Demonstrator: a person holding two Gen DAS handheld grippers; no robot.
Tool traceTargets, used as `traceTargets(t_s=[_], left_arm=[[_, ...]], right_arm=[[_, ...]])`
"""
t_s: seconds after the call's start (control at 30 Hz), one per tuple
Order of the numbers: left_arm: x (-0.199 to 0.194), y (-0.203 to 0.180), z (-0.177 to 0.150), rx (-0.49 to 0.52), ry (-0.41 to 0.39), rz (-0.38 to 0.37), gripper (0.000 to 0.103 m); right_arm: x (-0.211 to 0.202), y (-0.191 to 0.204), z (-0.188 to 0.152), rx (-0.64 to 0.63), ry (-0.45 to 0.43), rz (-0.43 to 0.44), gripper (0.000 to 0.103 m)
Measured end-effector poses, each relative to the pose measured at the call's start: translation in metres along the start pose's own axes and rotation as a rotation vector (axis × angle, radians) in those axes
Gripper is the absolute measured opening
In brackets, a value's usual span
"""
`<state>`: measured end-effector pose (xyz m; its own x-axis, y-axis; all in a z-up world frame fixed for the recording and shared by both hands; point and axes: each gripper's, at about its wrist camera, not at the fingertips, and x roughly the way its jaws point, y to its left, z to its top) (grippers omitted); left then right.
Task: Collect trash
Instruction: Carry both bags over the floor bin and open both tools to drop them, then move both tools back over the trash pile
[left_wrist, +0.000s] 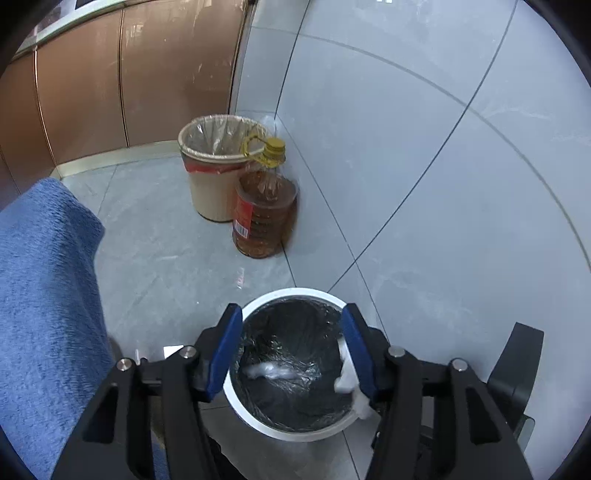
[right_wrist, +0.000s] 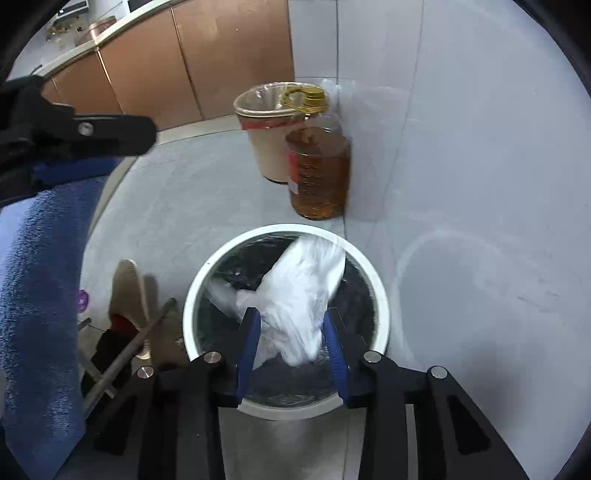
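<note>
On the far left, a blue towel (left_wrist: 48, 295) is hanging over the edge of the left wrist view. In the right wrist view a tan shoe (right_wrist: 129, 295) is showing on the grey tiled floor (left_wrist: 155, 229) beside it.

Further right, the left tool (left_wrist: 291, 354) is hovering over a white-rimmed trash bin (left_wrist: 236, 406) lined with a black bag. Its blue fingers (left_wrist: 225, 354) are standing wide apart, straddling the bin's mouth. A crumpled white tissue (left_wrist: 269, 371) is lying at the bottom of the bin, and a white wad (left_wrist: 351, 387) is sitting against the inner face of its right finger, touching it, near the rim.

In the right wrist view, the right tool (right_wrist: 291, 343) is hanging above the same bin (right_wrist: 192, 295), fingers parted. Between them a white plastic bag (right_wrist: 303, 295), motion-blurred, is sitting within the bin's mouth; I cannot tell whether the fingers are touching it.

Behind the bin, a beige waste basket (left_wrist: 210, 173) with a clear liner is standing on the floor in front of the brown cabinets (left_wrist: 129, 74). Just right of it, touching, a large cooking oil bottle (left_wrist: 264, 214) with a yellow cap is standing against the grey tiled wall (left_wrist: 443, 147).
</note>
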<state>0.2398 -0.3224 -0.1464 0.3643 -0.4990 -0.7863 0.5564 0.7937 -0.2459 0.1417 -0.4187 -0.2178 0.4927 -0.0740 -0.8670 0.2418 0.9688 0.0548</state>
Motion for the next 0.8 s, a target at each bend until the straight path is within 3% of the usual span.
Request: traceTargets(t_s=[0.1,0.23,0.5,0.6,0.8], left_arm=[[-0.026,0.003,-0.004,0.002,-0.064,0.007,0.054],[-0.080,0.005,-0.015,0.020,-0.183,0.046,0.054],[-0.203,0.026,-0.047,0.036,-0.321,0.127,0.057],[-0.251,0.041,-0.067,0.024,-0.383,0.194,0.064],[-0.318,0.070,-0.112,-0.016,-0.471,0.301,0.064]], right_arm=[[-0.008,-0.002,0.000,0.009,-0.019,0.000,0.034],[-0.048,0.008,0.002,0.001,-0.087,0.009,0.034],[-0.176,0.049,-0.002,-0.031,-0.324,0.060,0.044],[-0.220,0.071,-0.010,-0.061,-0.396,0.078,0.049],[-0.279,0.117,-0.030,-0.146,-0.491,0.114,0.054]])
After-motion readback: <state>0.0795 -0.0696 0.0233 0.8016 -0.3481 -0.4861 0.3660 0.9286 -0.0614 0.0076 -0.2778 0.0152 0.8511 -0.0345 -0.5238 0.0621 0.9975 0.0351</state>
